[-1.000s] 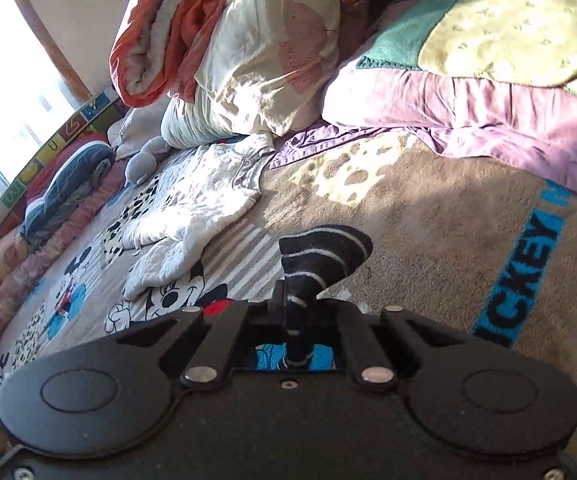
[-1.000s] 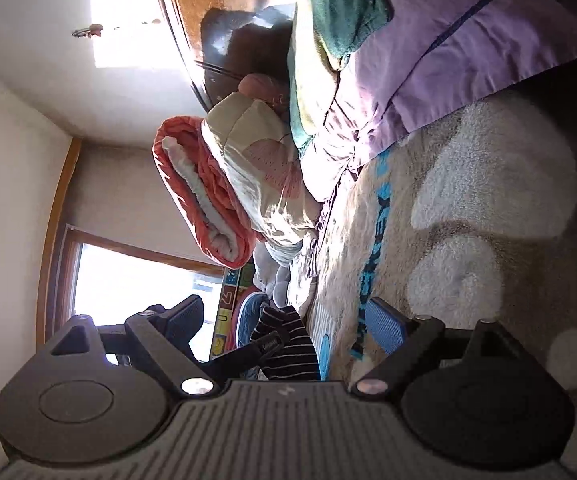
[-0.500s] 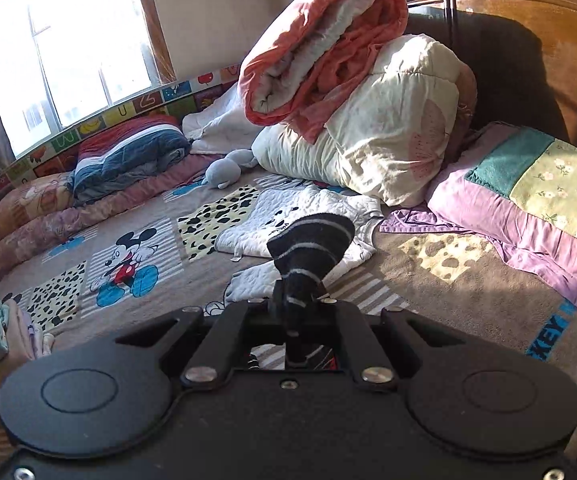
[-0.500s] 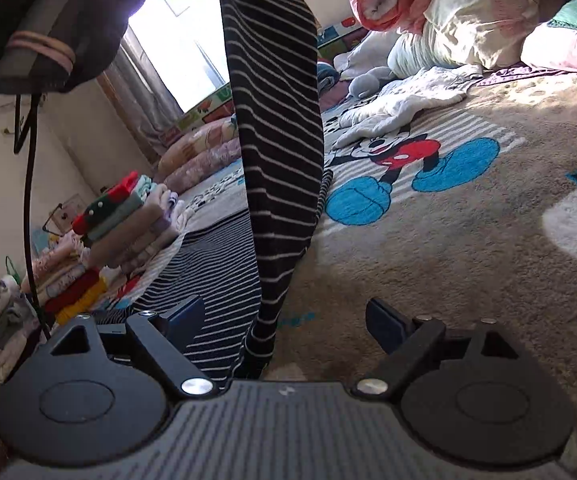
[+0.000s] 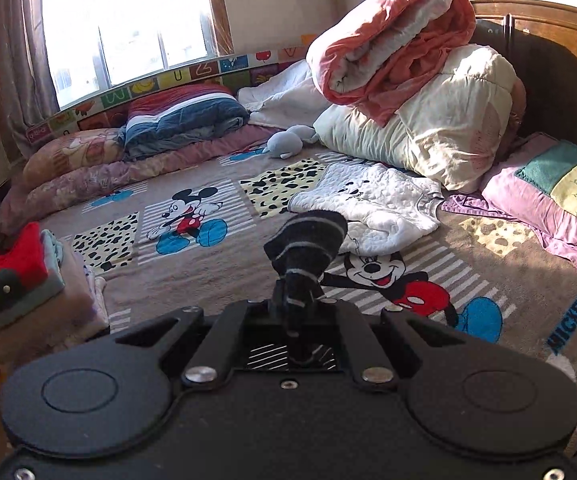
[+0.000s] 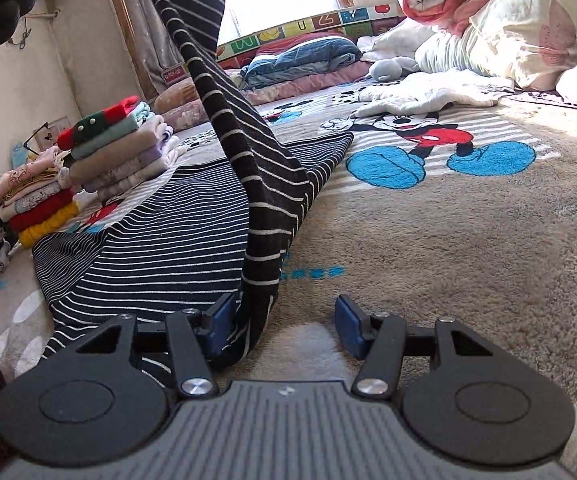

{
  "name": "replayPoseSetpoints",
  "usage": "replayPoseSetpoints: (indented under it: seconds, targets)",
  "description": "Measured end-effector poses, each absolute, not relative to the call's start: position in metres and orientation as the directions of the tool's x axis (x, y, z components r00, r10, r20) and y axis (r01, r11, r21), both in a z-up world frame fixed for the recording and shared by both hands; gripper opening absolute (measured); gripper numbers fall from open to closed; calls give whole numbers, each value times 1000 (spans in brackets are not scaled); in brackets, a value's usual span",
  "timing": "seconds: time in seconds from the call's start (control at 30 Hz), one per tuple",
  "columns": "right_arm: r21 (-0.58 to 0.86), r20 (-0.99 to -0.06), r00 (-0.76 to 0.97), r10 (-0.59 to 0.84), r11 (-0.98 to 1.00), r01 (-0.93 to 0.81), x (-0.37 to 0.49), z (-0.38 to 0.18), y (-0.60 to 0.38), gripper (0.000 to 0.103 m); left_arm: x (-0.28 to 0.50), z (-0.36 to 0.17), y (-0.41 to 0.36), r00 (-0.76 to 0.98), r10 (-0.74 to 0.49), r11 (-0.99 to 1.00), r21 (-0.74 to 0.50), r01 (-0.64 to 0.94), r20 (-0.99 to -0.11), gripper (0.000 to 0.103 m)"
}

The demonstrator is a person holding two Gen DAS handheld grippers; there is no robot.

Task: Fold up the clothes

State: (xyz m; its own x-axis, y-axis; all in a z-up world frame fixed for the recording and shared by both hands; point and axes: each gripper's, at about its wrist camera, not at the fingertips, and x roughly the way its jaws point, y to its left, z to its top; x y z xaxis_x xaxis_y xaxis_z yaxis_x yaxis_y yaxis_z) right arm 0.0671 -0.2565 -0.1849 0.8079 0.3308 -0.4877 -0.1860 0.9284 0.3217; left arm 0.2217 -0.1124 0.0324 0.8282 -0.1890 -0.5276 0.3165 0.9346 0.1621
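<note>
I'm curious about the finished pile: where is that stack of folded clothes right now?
The stack of folded clothes sits at the left edge of the bed in the right wrist view, just beyond the striped garment, a red piece on top.

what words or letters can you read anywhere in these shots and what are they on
"MICKEY" in blue letters, on the brown blanket covering the bed.
"U" and "Z", single letters on the alphabet border under the window; "W" and "Z" show on it in the right wrist view. Its other tiles carry pictures or are too small to read.
The small dark print on the white quilted garment is too small to read.
No other text can be read.
</note>
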Motion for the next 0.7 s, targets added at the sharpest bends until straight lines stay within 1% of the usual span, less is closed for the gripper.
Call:
replayPoseSetpoints:
  seconds: [0.23,0.37,0.53,0.63,0.7]
  targets:
    - [250,-501,812,300,948,-196,60,-186,-249,55,222,-17,-42,815,-88,966,151,210,-573,3]
    - [216,-500,818,286,955,-202,57,-186,-246,55,222,-30,-9,835,-121,976,88,198,-537,3]
    - [181,-503,821,270,962,-205,56,-187,-243,55,235,-45,19,828,-123,985,33,168,-547,3]
    - [152,-504,822,264,964,-216,55,-187,-240,55,242,-55,28,822,-115,984,47,170,-558,3]
    - [142,-504,822,265,964,-224,54,-187,-239,55,247,-63,34,809,-128,983,33,179,-573,3]
